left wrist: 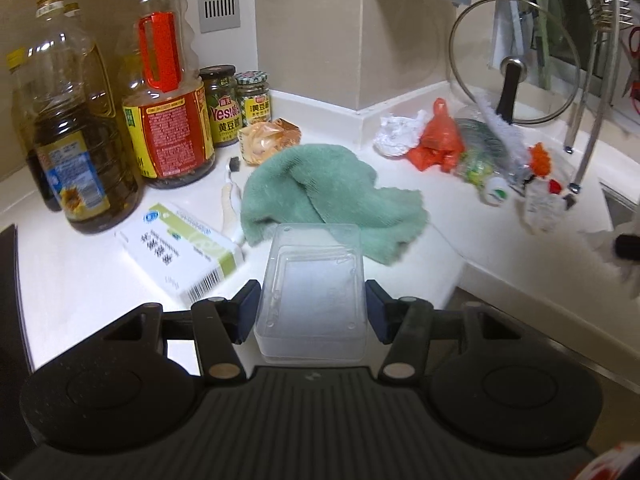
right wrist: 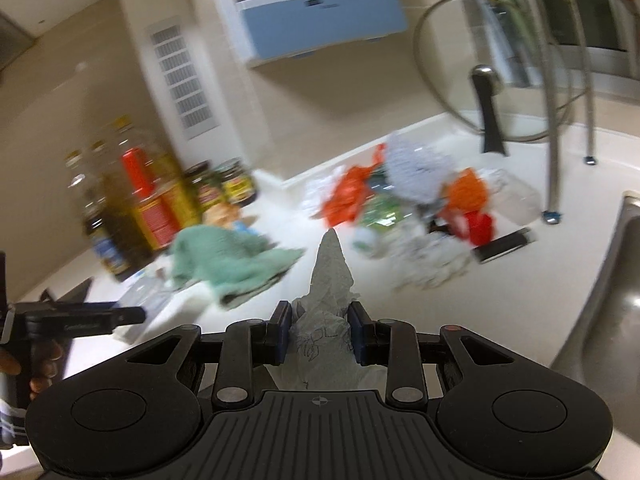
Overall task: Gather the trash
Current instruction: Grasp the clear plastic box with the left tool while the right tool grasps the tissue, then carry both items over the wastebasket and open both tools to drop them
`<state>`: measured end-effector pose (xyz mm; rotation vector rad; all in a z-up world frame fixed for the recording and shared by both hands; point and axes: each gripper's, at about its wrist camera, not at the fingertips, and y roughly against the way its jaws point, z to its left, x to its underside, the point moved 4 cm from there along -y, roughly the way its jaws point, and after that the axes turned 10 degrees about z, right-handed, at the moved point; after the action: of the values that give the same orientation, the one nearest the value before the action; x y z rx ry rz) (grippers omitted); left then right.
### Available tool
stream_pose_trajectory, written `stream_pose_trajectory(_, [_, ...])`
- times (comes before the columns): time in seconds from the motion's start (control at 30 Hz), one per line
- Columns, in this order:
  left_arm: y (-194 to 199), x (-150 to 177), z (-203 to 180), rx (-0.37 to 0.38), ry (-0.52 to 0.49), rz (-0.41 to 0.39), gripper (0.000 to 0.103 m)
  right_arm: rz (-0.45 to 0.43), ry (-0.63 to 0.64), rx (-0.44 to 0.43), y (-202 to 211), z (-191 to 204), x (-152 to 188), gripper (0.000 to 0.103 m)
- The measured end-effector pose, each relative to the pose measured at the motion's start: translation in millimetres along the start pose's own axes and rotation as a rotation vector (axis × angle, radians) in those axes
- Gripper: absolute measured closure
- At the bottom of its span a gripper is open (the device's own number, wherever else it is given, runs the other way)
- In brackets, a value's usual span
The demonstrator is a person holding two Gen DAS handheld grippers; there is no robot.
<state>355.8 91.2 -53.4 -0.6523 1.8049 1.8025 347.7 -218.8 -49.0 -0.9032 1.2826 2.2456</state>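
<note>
My left tongs (left wrist: 312,306) pinch the clear plastic box (left wrist: 312,300) at six o'clock: light, slippery, crushable. Right tongs (right wrist: 319,334) pinch what looks like crumpled paper (right wrist: 326,308), soft, weightless.

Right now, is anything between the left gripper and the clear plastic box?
No. The left gripper already has the clear plastic box between its pads, held over the counter; the green cloth lies beyond.

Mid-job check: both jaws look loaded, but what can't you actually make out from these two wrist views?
- Right wrist view: motion blur smears the trash pile and bottle labels.
- Left wrist view: green towel hides the counter beneath.
- Clear plastic box: contents unclear through glare.
- Crumpled paper: markings too small to read.
- Trash bin: in neither view.
</note>
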Motion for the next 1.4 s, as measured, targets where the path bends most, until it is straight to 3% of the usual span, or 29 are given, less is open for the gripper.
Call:
stream_pose_trajectory(0.23, [35.2, 39.7, -30.4, 0.044, 0.018, 0.009, 0.05, 0.07, 0.058, -0.104, 0.8, 28.0, 31.2, 0.072])
stream_pose_trajectory(0.47, [40.1, 90.6, -55.6, 0.064, 0.046, 0.088, 0.05, 0.175, 0.096, -0.156, -7.5, 42.2, 75.1, 0.072])
stream_pose_trajectory(0.93, [-28.2, 197.5, -69.6, 0.062, 0.158, 0.311, 0.05, 0.4, 0.114, -0.125, -74.0, 25.9, 172.4, 0.072])
stream_pose_trajectory(1.4, [-86.5, 230.1, -76.2, 0.06, 0.19, 0.389, 0.05, 0.475, 0.083, -0.089, -128.2, 4.1, 211.4, 0.072])
